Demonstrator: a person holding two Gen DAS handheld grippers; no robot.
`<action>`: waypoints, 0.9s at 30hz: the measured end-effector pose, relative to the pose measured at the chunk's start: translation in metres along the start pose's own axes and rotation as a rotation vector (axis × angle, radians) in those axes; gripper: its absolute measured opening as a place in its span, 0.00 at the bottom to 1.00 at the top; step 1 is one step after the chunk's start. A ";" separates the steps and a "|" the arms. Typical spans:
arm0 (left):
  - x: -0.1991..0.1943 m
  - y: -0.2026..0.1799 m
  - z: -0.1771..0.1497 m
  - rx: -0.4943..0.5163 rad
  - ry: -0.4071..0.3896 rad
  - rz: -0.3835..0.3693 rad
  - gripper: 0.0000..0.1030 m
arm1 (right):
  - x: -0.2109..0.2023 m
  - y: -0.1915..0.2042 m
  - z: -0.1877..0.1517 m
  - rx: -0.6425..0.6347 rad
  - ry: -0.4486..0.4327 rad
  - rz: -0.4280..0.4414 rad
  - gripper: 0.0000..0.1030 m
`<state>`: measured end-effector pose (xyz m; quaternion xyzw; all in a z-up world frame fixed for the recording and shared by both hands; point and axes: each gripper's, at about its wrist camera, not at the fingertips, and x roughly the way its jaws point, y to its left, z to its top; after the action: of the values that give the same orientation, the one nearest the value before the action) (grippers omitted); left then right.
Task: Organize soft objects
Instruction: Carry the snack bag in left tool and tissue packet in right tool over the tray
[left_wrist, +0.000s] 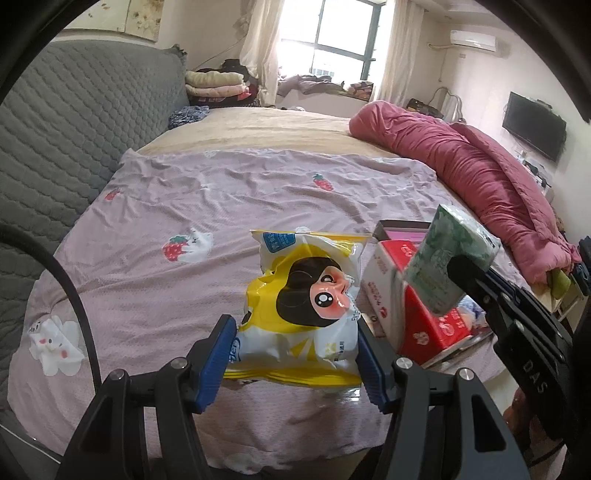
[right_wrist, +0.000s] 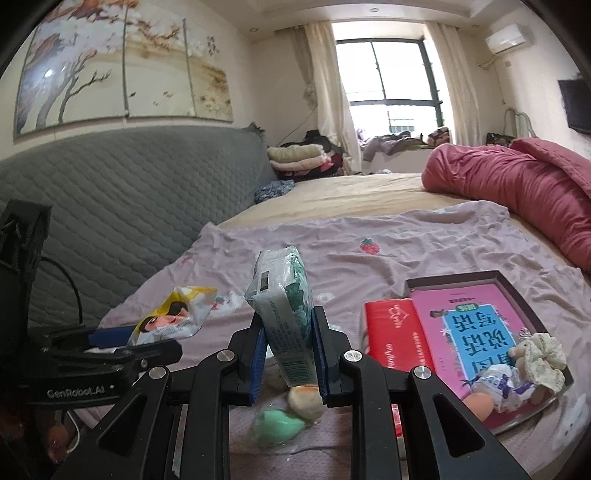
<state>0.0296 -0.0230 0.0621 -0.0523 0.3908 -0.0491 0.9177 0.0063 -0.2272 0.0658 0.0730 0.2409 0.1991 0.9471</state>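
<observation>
The left hand-held gripper (left_wrist: 295, 354) is closed on a yellow and white plastic snack bag with a cartoon face (left_wrist: 303, 295); its blue pads press the lower part of the bag from both sides, and the bag stands up above the bed. The right hand-held gripper (right_wrist: 288, 354) is closed on a green and white soft tissue pack (right_wrist: 284, 314), which stands upright and a little tilted between the blue pads. Just below this gripper, a green sponge and an orange-beige one in a clear wrap (right_wrist: 291, 413) lie on the lilac bedsheet with strawberry prints (right_wrist: 406, 243). To the right is a shallow dark cardboard box (right_wrist: 524, 291) on the sheet; inside it are a red tissue pack (right_wrist: 391, 332), a pink book (right_wrist: 472, 325), a cream lace scrunchie (right_wrist: 543, 358) and a small wrapped packet (right_wrist: 502, 384). Farther away, a rolled dark pink quilt (left_wrist: 480, 166) lies along the right side of the bed, and a grey quilted headboard (left_wrist: 55, 147) is on the left.
</observation>
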 end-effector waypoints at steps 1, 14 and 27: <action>-0.001 -0.004 0.001 0.003 0.000 -0.006 0.61 | -0.003 -0.004 0.001 0.009 -0.009 -0.005 0.22; -0.005 -0.068 0.016 0.094 -0.002 -0.045 0.61 | -0.030 -0.062 0.014 0.107 -0.068 -0.107 0.22; 0.002 -0.127 0.027 0.185 0.007 -0.098 0.61 | -0.046 -0.127 0.011 0.218 -0.077 -0.211 0.22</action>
<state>0.0445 -0.1475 0.0961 0.0141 0.3850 -0.1299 0.9136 0.0178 -0.3621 0.0659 0.1573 0.2308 0.0681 0.9578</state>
